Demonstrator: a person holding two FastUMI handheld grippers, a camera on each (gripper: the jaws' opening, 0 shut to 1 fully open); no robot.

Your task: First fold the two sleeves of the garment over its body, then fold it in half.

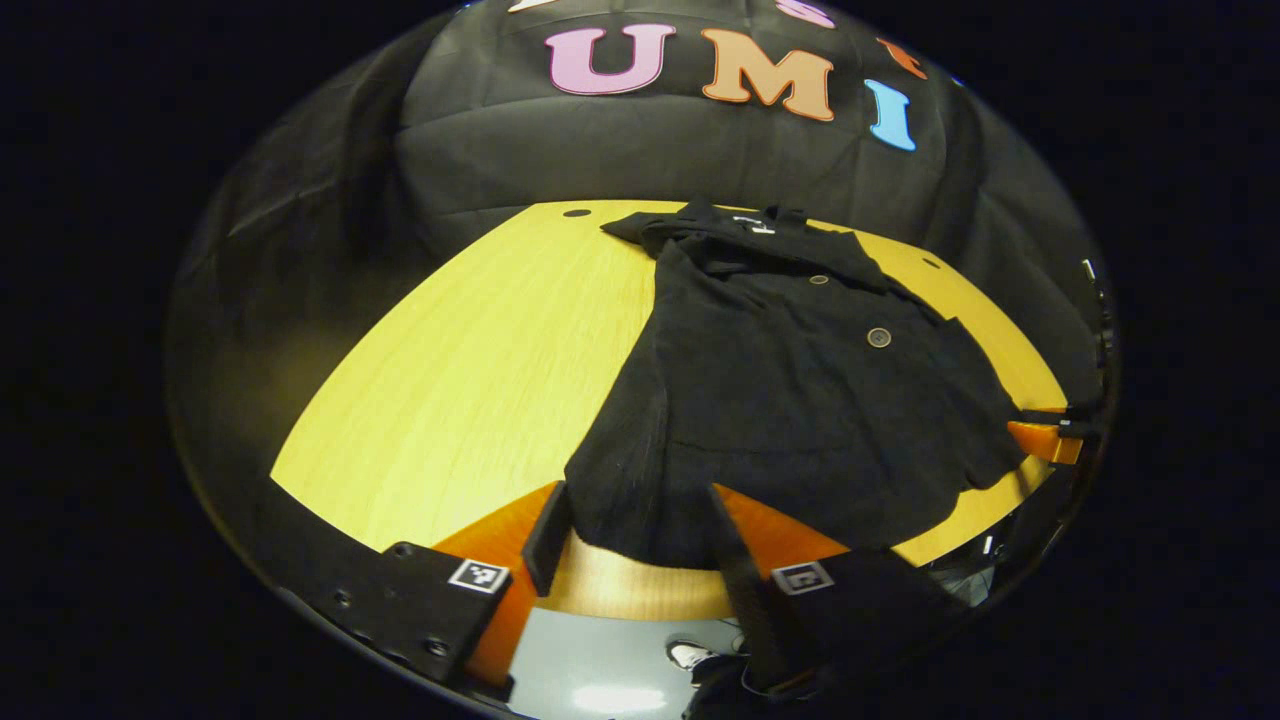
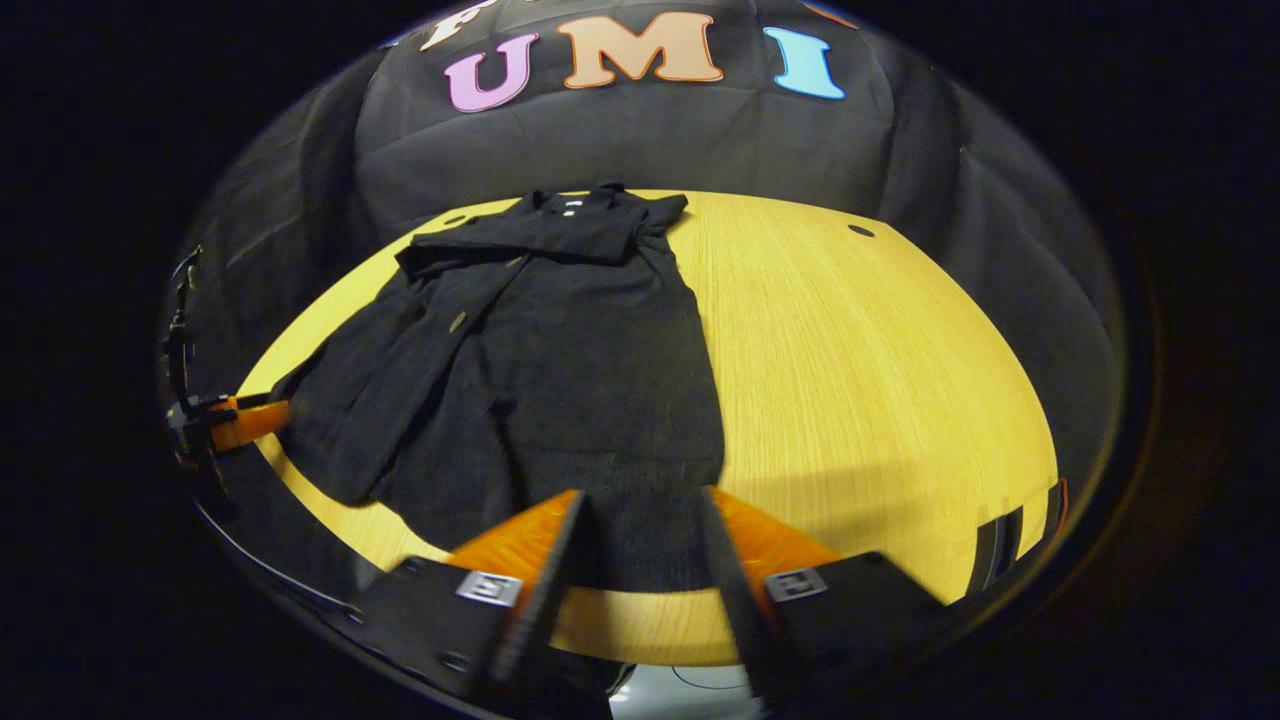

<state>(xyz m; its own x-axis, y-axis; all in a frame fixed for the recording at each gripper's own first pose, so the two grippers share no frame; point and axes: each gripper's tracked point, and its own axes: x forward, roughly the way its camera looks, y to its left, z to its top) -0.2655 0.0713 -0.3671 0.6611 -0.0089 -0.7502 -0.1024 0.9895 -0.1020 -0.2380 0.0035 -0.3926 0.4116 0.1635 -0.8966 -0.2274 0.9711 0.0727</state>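
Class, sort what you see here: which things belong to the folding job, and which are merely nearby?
Belongs to the job:
- black buttoned garment, lying flat on the table
- left tongs, open at its hem
- right tongs, open at its hem

Merely nearby:
- wooden table
- black cloth booth wall
- a shoe on the floor

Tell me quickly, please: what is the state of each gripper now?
Left gripper: open, fingers on either side of the garment hem, not pressing it.
Right gripper: open, also at the hem, holding nothing.
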